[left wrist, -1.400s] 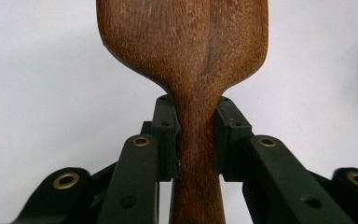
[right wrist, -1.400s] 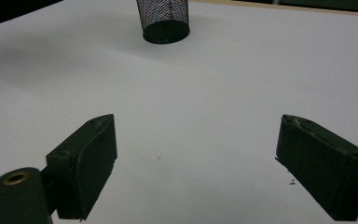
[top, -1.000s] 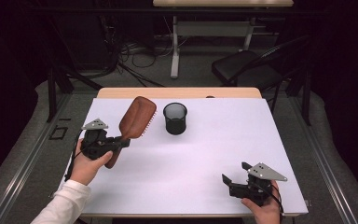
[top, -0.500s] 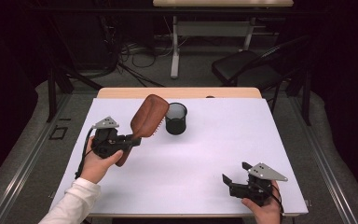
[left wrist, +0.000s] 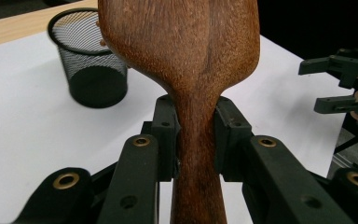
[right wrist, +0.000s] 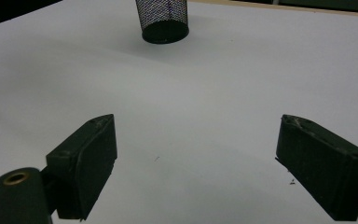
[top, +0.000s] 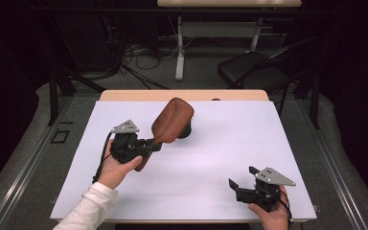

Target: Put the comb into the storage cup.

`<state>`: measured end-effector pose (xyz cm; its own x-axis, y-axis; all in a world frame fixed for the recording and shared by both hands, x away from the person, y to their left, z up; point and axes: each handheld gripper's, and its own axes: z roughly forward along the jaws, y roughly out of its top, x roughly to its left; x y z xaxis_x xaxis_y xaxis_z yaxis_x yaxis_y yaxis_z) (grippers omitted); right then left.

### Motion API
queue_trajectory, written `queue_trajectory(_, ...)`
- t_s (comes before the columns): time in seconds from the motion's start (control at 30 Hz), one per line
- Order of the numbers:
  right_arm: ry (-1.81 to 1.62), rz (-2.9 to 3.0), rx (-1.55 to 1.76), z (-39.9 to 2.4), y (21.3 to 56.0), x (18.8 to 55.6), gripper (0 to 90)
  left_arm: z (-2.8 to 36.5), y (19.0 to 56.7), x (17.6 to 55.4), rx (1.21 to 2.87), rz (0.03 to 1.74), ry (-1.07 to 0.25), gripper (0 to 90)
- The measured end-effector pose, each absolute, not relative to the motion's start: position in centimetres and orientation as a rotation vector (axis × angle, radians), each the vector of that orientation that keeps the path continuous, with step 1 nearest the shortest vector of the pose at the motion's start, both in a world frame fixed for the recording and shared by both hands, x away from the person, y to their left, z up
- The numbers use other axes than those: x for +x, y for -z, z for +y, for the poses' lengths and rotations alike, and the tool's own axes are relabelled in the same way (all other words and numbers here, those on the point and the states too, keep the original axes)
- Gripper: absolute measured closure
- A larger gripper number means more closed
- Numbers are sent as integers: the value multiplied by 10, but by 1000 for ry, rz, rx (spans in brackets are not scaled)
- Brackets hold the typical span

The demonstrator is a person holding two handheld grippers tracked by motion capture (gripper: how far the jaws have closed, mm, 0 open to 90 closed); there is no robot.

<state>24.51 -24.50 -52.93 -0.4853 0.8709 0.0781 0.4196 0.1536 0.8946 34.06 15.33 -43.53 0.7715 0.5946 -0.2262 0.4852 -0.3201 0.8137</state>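
Since the earlier high-view pictures, the wooden hairbrush point(top: 172, 120) is being carried from the left of the table toward the centre, and its head is now being held in front of the black mesh cup point(top: 187, 132), just above and left of the frame's middle. The brush is being gripped by its narrow neck, with the broad brown back turned toward the camera; its bristles are hidden. In the left gripper view the neck is being pinched between the two black jaws of the left gripper point(left wrist: 193, 133), which are pressed against the wood on both sides, and the mesh cup point(left wrist: 92, 60) is standing at the upper left, near the brush head point(left wrist: 182, 39) but apart from it. The grip so low on the head is probably being used so that the handle end stays free and the brush can be steered over the cup's open rim; dropping it in looks like the step in hand.

The left gripper is being held by a hand point(top: 117, 167) in a white sleeve at the lower left of the high view. At the lower right, the right gripper point(top: 242, 186) is being rested near the edge of the white table point(top: 249, 139), well apart from the brush. Its jaws are being kept spread wide with nothing between them, likely waiting.
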Motion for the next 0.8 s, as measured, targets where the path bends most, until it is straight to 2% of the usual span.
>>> queue_trajectory(0.8,-1290,1978,1234,-245,530,246,119,132,448,333,1955,733,-103,733)
